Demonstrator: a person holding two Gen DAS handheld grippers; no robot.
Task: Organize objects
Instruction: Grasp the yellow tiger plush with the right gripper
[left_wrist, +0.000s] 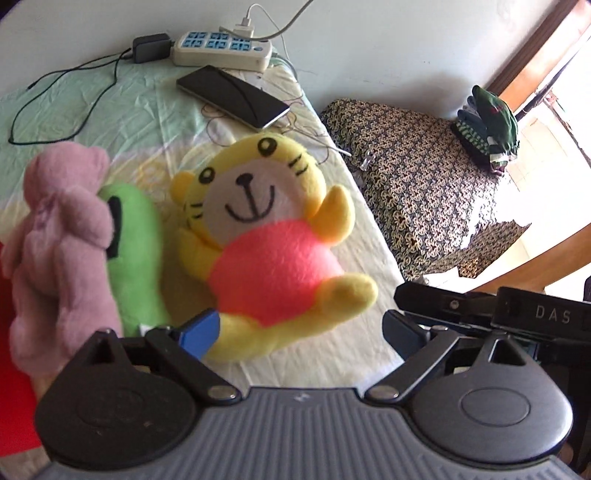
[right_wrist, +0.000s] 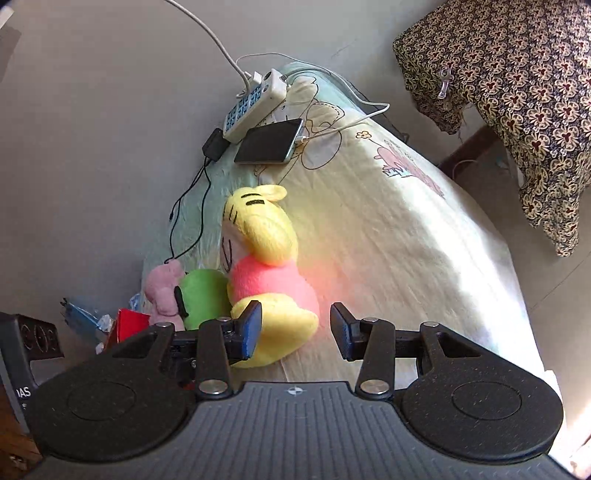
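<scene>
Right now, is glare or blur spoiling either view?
Left wrist view: window blown out at right, pink plush soft and close, tiger plush sharp. Right wrist view: bed sheet washed out by sun, wall side dim; fisheye bends both.

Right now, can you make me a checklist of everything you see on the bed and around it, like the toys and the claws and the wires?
Surface: bed sheet, pale with cartoon prints, wrinkled.
Job's things: yellow tiger plush lying face up; green plush touching its side; pink plush against the green one.
Clutter: phone, power strip, black adapter, red item near the pink plush.
Grippers: left claw open, holding nothing; right claw open, holding nothing.
Cables: black cable looping over the sheet; white cable plugged into the phone.
Surroundings: patterned cloth beside the bed, folded clothes on it, wall behind.
</scene>
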